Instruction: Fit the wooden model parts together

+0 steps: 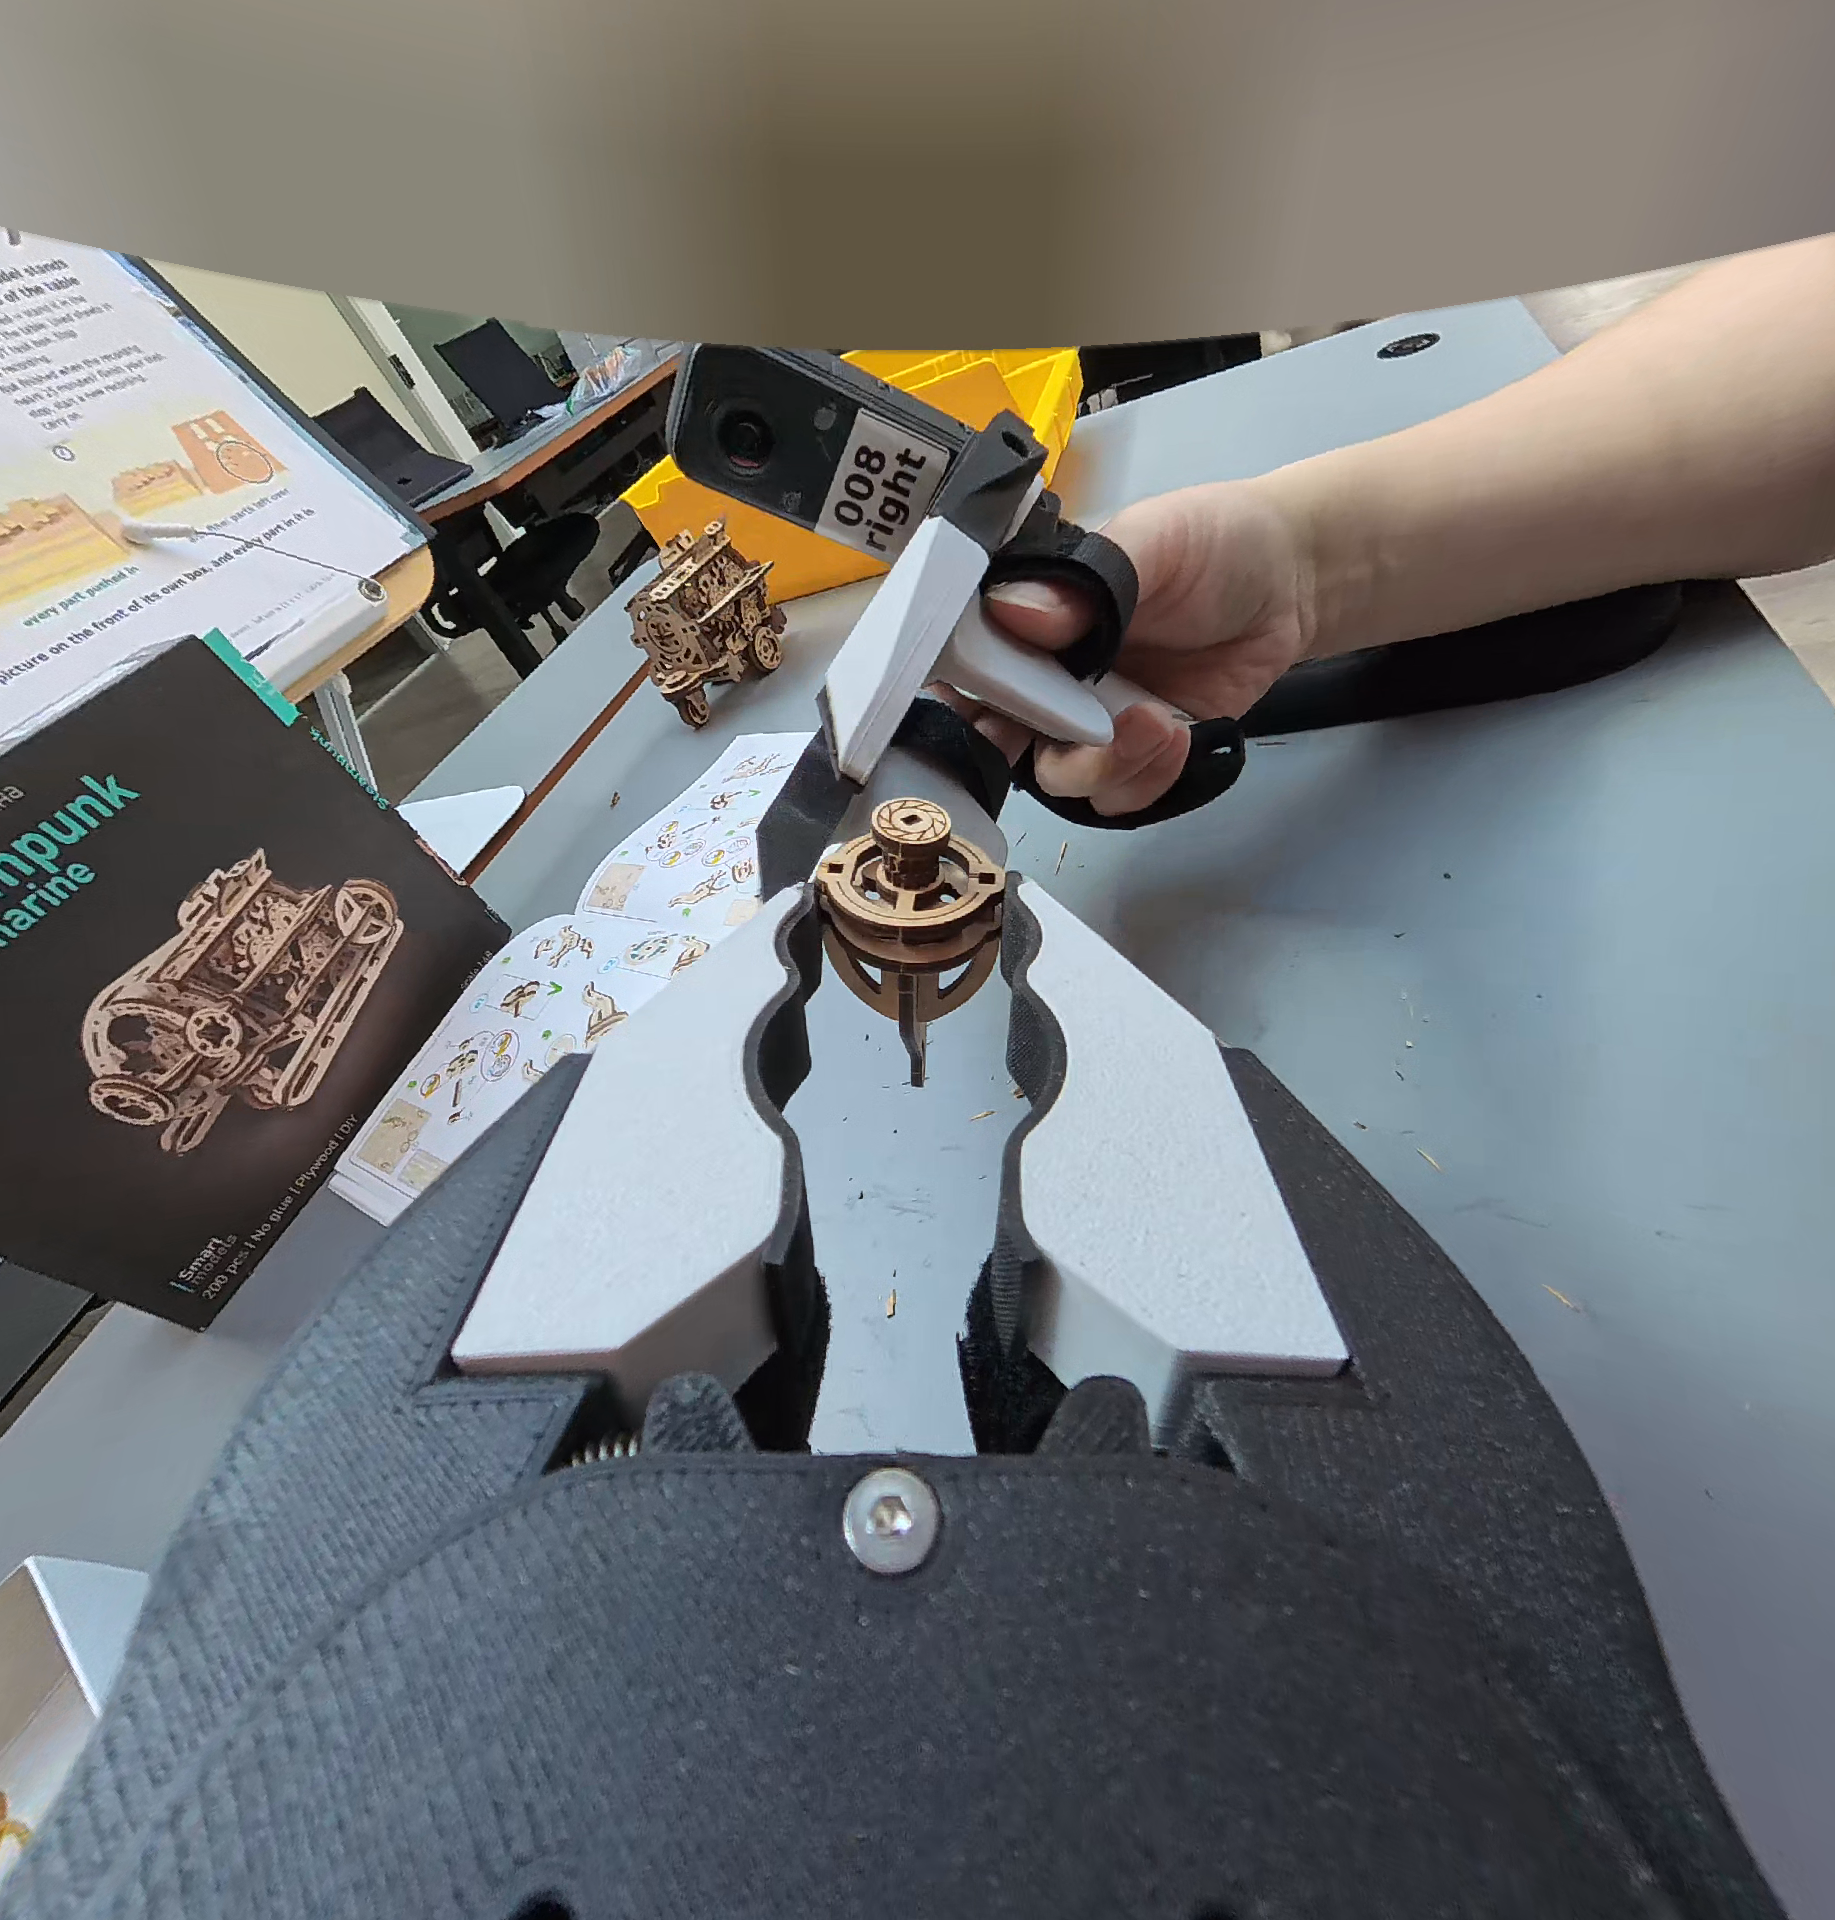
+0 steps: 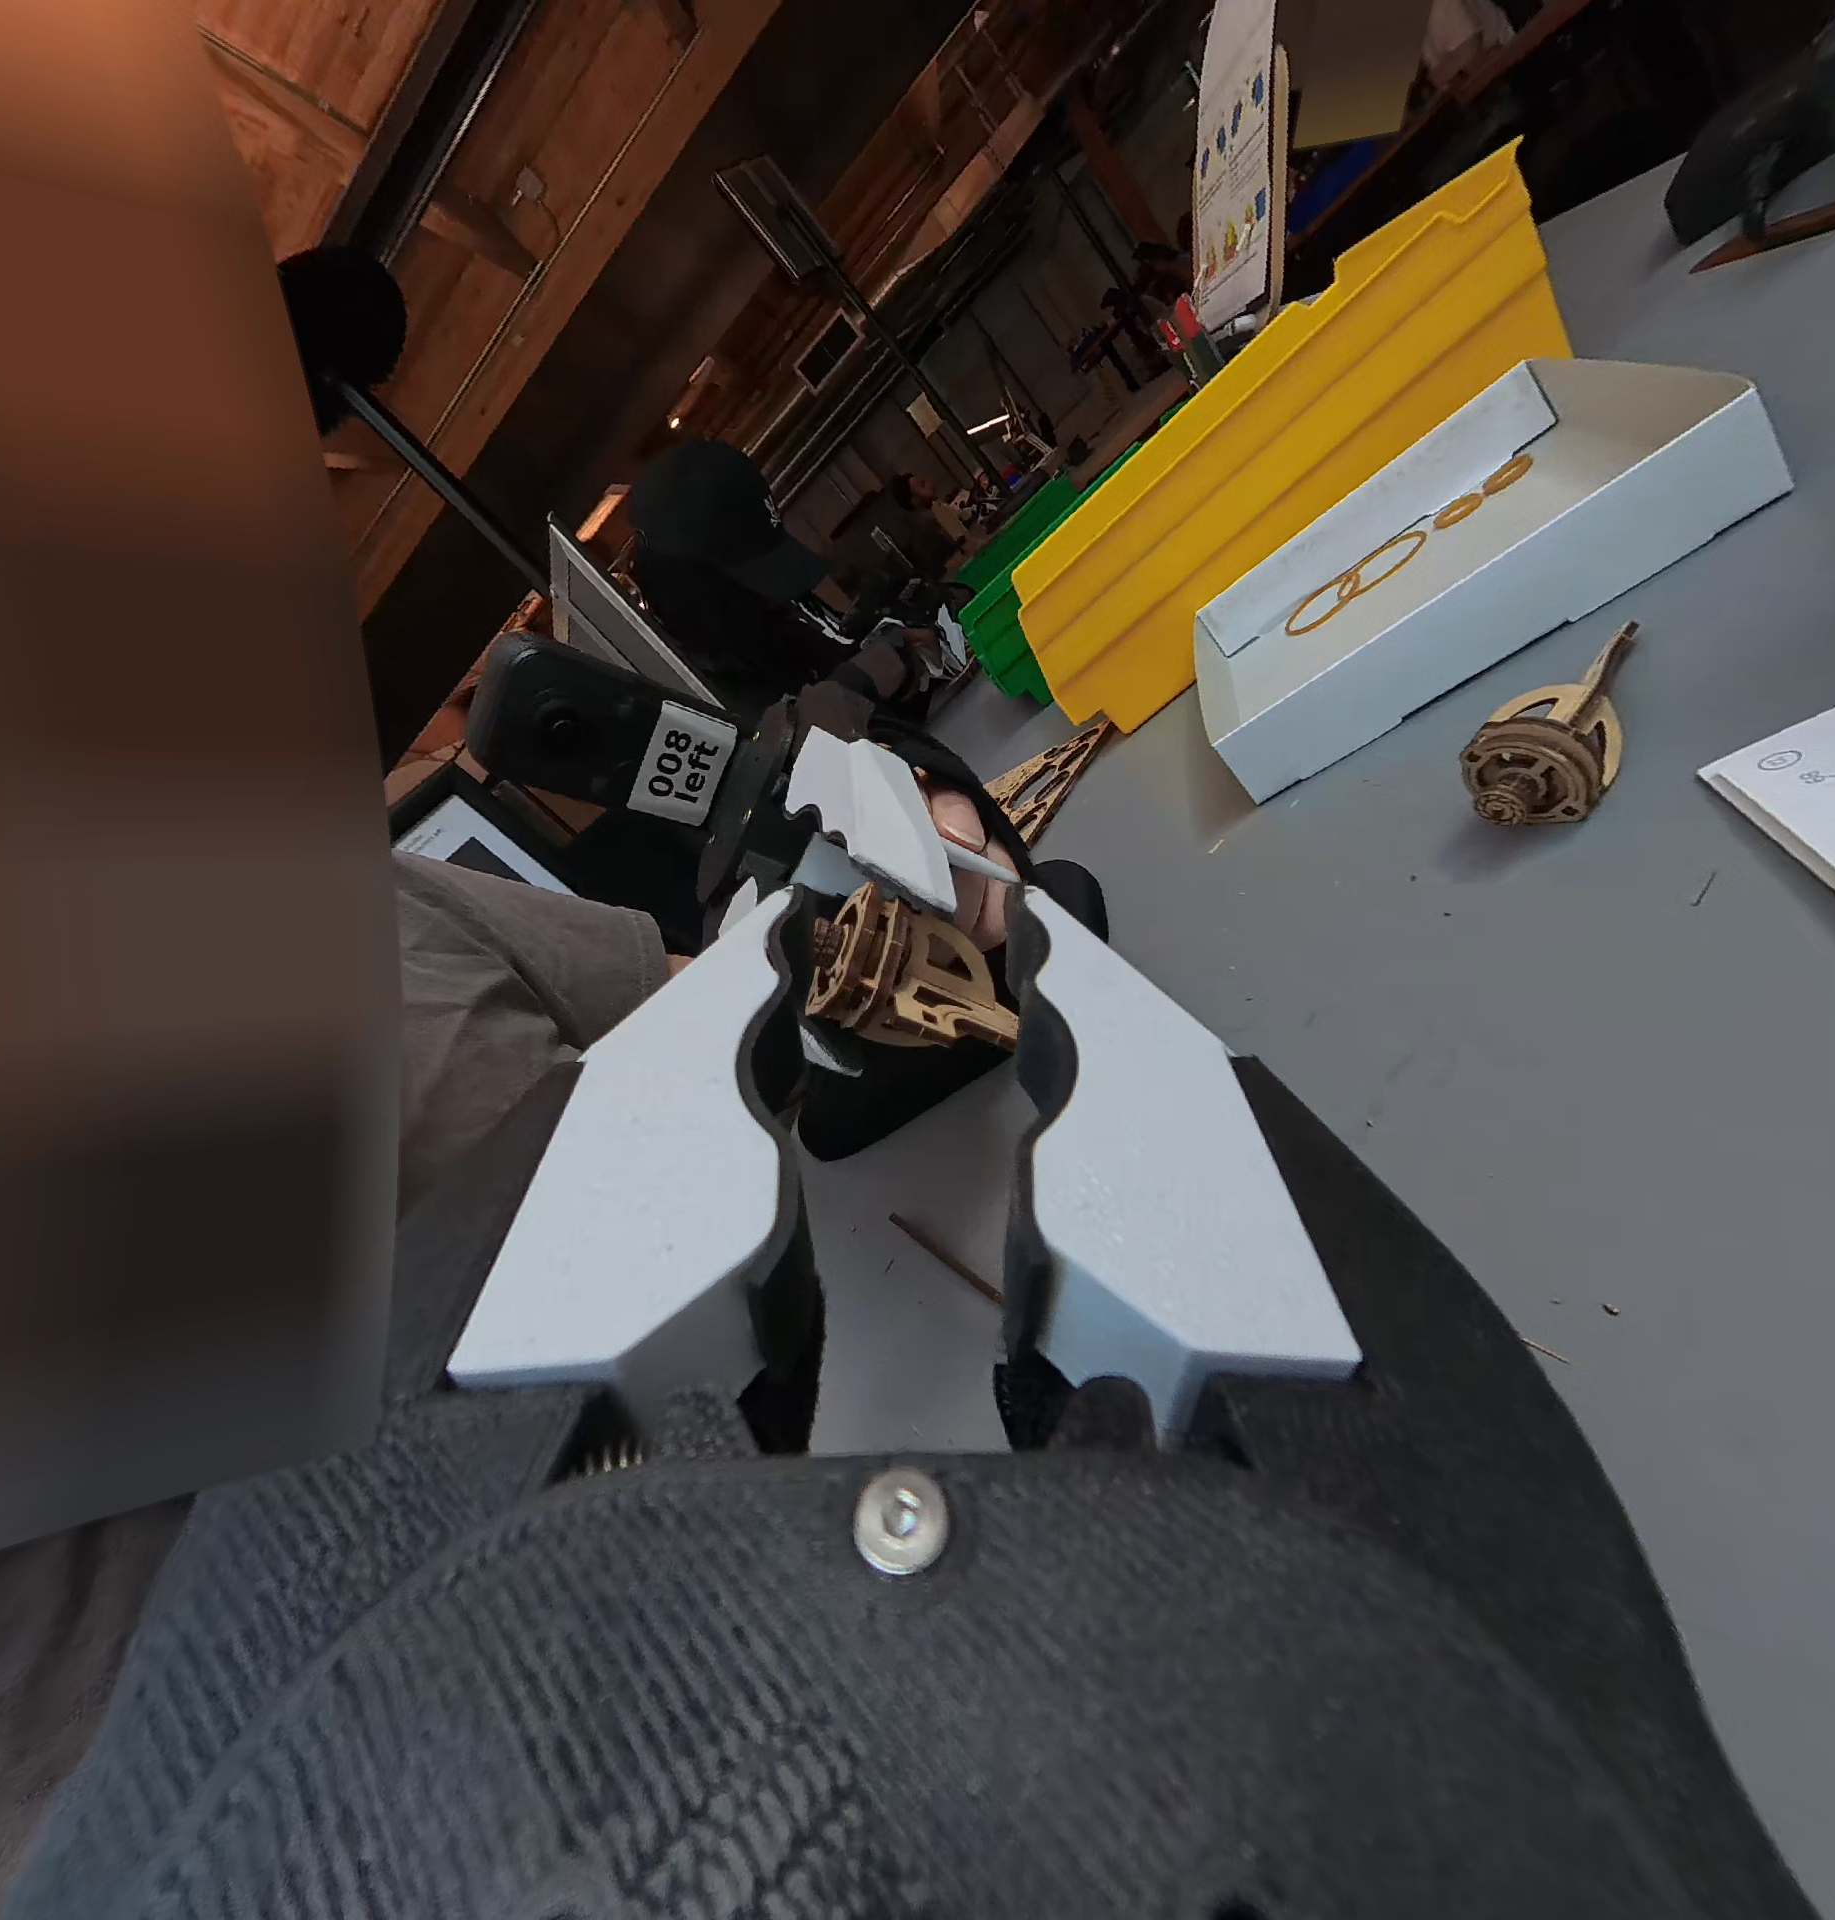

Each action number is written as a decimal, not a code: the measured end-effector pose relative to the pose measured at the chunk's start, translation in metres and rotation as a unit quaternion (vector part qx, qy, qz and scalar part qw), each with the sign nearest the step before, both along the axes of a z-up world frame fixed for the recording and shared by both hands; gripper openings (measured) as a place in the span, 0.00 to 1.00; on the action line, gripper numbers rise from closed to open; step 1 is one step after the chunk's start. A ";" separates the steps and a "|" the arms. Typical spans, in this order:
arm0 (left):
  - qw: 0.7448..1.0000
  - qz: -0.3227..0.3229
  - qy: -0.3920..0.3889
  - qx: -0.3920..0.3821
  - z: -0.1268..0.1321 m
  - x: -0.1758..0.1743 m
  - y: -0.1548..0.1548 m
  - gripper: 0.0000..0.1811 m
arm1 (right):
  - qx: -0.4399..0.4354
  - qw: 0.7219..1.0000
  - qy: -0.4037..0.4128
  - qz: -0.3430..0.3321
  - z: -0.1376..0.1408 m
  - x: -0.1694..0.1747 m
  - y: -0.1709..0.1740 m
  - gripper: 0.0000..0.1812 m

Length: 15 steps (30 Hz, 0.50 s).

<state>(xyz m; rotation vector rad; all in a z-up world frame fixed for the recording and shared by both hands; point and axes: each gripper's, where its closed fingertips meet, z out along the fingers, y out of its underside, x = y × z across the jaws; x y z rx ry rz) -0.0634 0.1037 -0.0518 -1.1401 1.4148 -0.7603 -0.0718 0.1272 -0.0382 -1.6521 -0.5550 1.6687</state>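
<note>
The left claw (image 1: 908,914) is closed on a round wooden model part (image 1: 908,909), which is gripped at the fingertips by its ringed rim. The part is held above the grey table (image 1: 1464,1039), with its capped hub turned upward and its thin pointed stem directed down toward the table top. The right claw (image 1: 871,764) is seen just behind and above this part, angled down at the hub; whether the hub is touched cannot be told. In the right wrist view, the right claw (image 2: 908,914) is held narrowly apart, and nothing is shown gripped in it; the same wooden part (image 2: 908,982) is seen between and just beyond its tips, clamped under the left claw (image 2: 882,862).

Left of the held part, an open instruction sheet (image 1: 601,966) is spread on the table, with the black kit box (image 1: 165,987) propped beside it. A finished wooden model (image 1: 705,623) is set farther back, near a yellow bin (image 1: 954,416). In the right wrist view, a second round wooden assembly (image 2: 1541,753) is laid on the table well to the right, near a white tray (image 2: 1495,582) in which thin wooden rings (image 2: 1354,597) are kept. The yellow bin (image 2: 1287,468) and a green bin (image 2: 1006,582) are lined up behind the tray.
</note>
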 end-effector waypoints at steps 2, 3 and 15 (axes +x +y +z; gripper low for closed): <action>1.000 -0.002 -0.007 0.002 0.003 -0.001 -0.001 0.17 | -0.017 1.000 0.006 0.007 -0.001 0.001 -0.001 0.20; 1.000 -0.001 -0.009 0.005 0.004 -0.002 -0.001 0.17 | -0.030 0.999 0.013 0.014 -0.001 0.002 -0.001 0.20; 1.000 -0.007 -0.022 -0.018 0.008 -0.006 0.000 0.17 | -0.043 0.997 0.011 0.062 0.001 0.005 -0.013 0.19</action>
